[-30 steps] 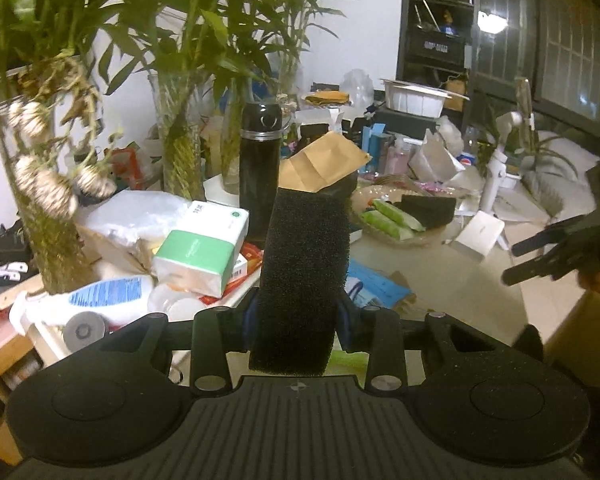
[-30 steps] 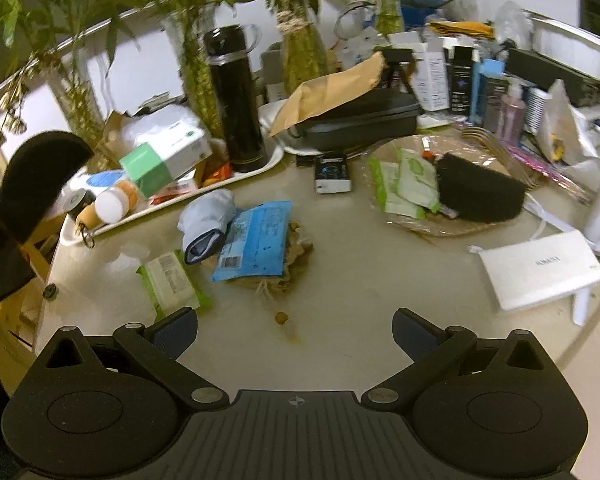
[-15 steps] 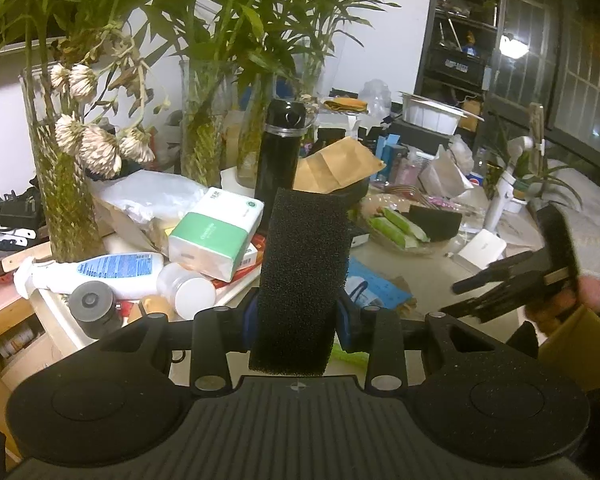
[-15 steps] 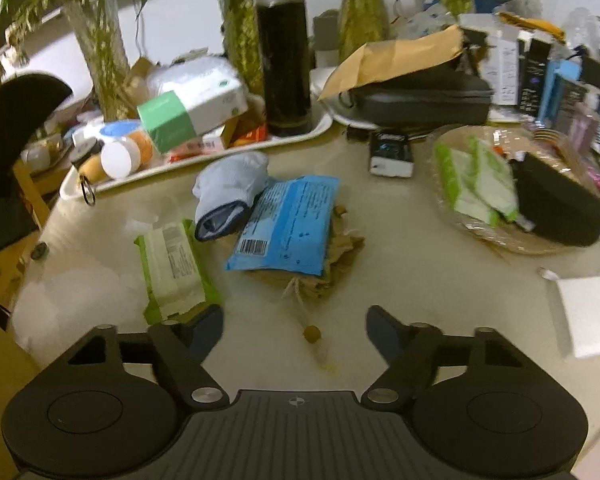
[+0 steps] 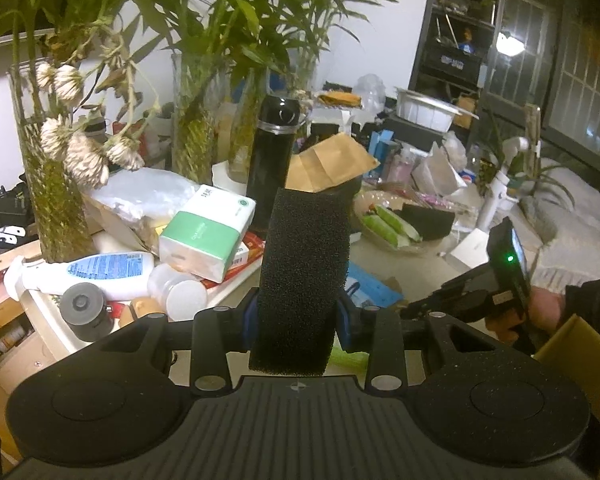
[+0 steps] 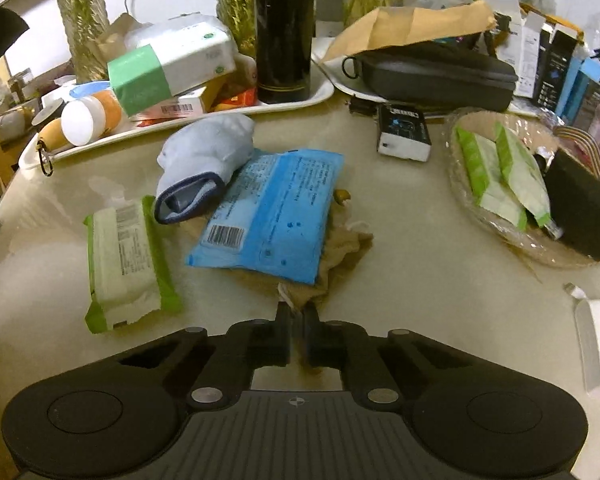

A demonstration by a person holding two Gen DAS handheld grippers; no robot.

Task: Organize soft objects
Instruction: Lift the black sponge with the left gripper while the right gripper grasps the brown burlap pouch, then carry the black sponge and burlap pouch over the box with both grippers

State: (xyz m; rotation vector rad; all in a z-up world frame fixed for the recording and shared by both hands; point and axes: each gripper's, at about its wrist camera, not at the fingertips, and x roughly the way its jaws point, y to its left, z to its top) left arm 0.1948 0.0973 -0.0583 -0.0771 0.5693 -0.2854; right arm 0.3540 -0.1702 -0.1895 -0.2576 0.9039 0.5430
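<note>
A person with a handheld gripper in each hand sorts soft items on a crowded table (image 6: 440, 280). The left gripper (image 5: 296, 316) is clamped on a black foam sponge (image 5: 304, 272), which stands upright between its fingers above the table's near edge. The right gripper (image 6: 296, 312) has its fingers drawn together at the frayed near corner of a tan burlap pouch (image 6: 340, 256); whether any cloth is caught between them cannot be told from this angle. The pouch lies under a blue packet (image 6: 272, 220), beside a rolled pale-blue sock (image 6: 204, 164) and a green wipes pack (image 6: 120, 260). To the right, a shallow woven basket (image 6: 460, 192) already holds two green packs and another black sponge (image 6: 584, 216), which suggests it is the collecting place. By that reading the job is partly done: the held sponge, the pouch, the sock, the blue packet and the loose wipes pack are yet to be put away.
</note>
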